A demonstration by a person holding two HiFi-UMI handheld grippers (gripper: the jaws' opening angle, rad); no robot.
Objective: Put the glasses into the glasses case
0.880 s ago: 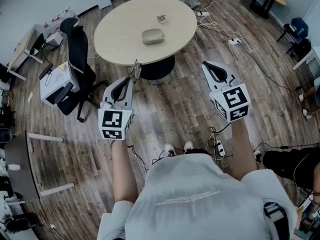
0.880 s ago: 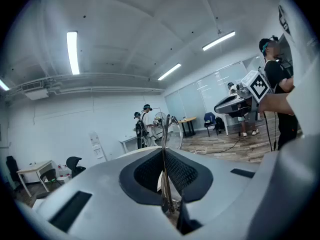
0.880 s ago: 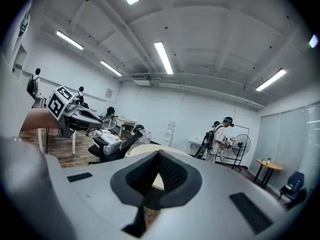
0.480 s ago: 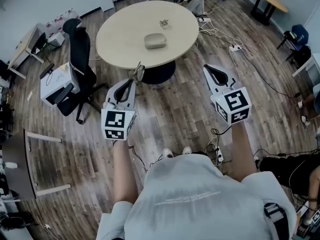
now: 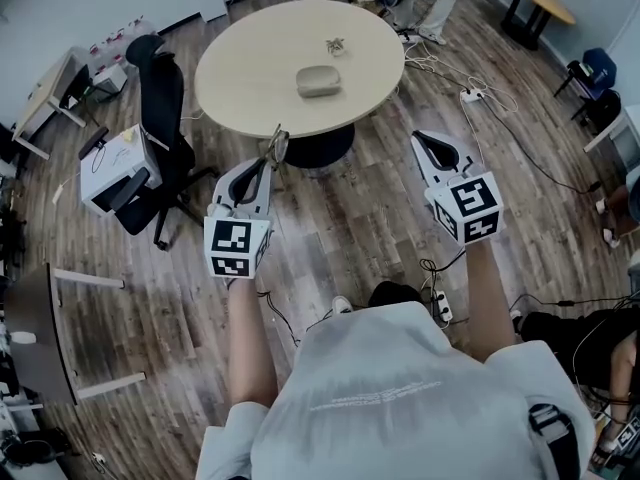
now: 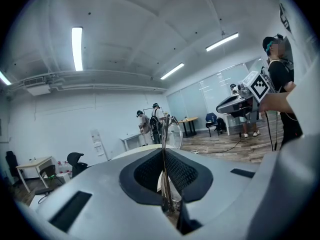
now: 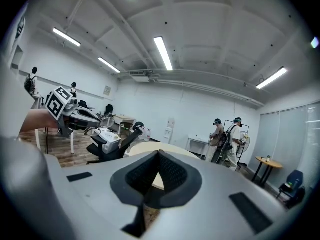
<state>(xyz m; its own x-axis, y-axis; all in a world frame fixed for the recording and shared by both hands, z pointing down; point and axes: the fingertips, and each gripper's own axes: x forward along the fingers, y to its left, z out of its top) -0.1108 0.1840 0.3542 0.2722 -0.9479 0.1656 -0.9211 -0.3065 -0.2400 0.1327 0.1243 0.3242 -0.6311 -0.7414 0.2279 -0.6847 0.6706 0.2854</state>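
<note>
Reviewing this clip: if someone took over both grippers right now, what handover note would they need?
Left gripper: shut on the glasses, which sit edge-on between the jaws with a lens sticking out past the tips.
Right gripper: shut, nothing between its jaws.
Glasses case: on the round table ahead of both grippers; it looks closed. A small object lies beyond it.
Done: glasses are in hand.
Left: step up to the table, probably open the case with the right gripper, and lay the glasses inside.
</note>
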